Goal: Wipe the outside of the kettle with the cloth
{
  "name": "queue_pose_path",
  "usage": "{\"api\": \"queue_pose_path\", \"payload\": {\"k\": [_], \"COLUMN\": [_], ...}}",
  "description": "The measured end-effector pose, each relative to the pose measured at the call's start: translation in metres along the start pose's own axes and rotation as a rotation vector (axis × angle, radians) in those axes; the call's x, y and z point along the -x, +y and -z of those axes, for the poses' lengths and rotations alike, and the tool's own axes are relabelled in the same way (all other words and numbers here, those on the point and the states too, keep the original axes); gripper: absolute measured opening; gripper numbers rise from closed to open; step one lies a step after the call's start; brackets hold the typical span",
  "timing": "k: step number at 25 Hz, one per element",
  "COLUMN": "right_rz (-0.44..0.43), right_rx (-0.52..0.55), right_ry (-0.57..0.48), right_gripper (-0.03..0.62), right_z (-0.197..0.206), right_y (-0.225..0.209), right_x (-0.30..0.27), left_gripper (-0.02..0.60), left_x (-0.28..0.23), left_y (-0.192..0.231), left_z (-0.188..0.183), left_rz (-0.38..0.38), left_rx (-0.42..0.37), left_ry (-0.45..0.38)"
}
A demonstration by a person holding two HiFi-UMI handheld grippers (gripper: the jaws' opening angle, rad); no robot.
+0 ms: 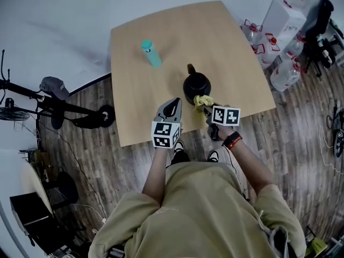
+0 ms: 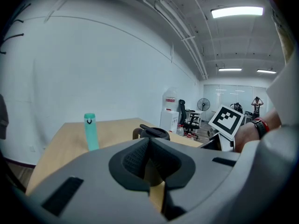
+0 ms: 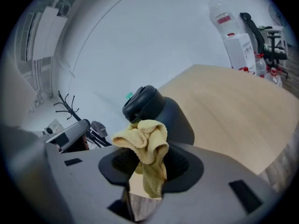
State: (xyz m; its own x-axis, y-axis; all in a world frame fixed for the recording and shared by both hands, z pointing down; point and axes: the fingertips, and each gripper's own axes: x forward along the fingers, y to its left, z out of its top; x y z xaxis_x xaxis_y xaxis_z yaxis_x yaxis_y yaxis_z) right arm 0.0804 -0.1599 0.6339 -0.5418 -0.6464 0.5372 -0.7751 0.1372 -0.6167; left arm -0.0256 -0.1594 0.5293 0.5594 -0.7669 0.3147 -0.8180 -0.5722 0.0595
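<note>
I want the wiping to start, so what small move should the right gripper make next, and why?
Probably ease the right gripper forward until the cloth presses on the side of the kettle. The cloth is clamped in that gripper and sits right by the kettle; contact isn't clear.

A pale wooden bench (image 1: 226, 52) stands on a dark plank floor (image 1: 295, 138) beside a white wall (image 2: 93, 64); ceiling strip lights (image 2: 237, 12) glow overhead.
</note>
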Motion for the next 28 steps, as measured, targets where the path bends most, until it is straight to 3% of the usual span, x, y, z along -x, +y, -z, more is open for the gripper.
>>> {"api": "queue_pose_path", "payload": {"k": [9,21,28], "right_rz": [0.081,0.194,0.224], "right_rx": [0.196,0.552,0.628], "right_ry": [0.047,0.08,0.083], "right_gripper": [0.153,0.149,0.144], "right_z": [-0.03,-0.079,-0.101], "right_y": [-0.039,-0.071,-0.079], "right_x": [0.013,-0.007,-0.029], "left_gripper": [0.025,0.025,0.025], "left_x": [-0.008,-0.021,-0.013], "left_y": [-0.001,0.005,0.018], "left_z": [0.002,0.003,0.006], "left_rz": [-0.009,-0.021,-0.05], "left_rx": [-0.008,-0.009,0.0], "left_ry": [0.014,0.027,0.032]}}
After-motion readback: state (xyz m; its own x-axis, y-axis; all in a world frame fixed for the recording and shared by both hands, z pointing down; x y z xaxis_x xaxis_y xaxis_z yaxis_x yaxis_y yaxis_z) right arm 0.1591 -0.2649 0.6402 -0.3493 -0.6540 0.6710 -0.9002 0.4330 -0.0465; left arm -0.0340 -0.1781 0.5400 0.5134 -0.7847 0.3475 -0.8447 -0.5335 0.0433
